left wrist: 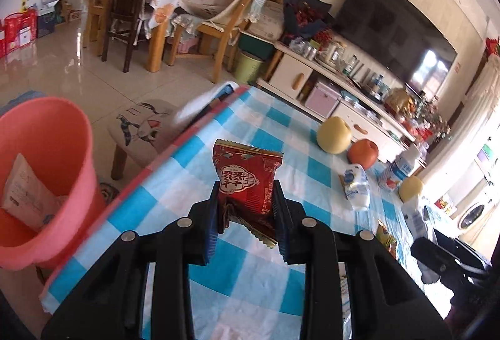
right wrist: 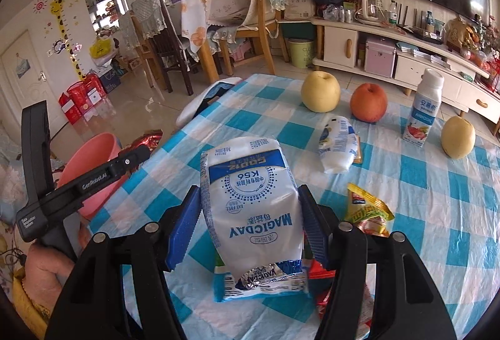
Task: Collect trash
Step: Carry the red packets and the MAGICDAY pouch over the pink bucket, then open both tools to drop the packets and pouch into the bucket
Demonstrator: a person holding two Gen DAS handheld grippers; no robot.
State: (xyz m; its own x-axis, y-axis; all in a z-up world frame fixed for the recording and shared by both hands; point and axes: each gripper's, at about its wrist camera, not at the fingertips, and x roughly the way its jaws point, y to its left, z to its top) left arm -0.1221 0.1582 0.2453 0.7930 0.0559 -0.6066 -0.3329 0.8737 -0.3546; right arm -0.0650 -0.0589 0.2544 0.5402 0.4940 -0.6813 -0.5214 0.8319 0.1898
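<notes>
My left gripper is shut on a red snack wrapper and holds it above the left edge of the blue checked table. A pink bucket stands on the floor to its left with a white packet inside. My right gripper is shut on a white and blue milk pouch over the table. In the right wrist view the left gripper hangs by the bucket. Another white pouch and a yellow-green wrapper lie on the table.
Two yellow pears, a red apple and a yogurt bottle stand at the table's far side. A stool stands beside the table. Chairs, a green bin and a TV cabinet lie beyond.
</notes>
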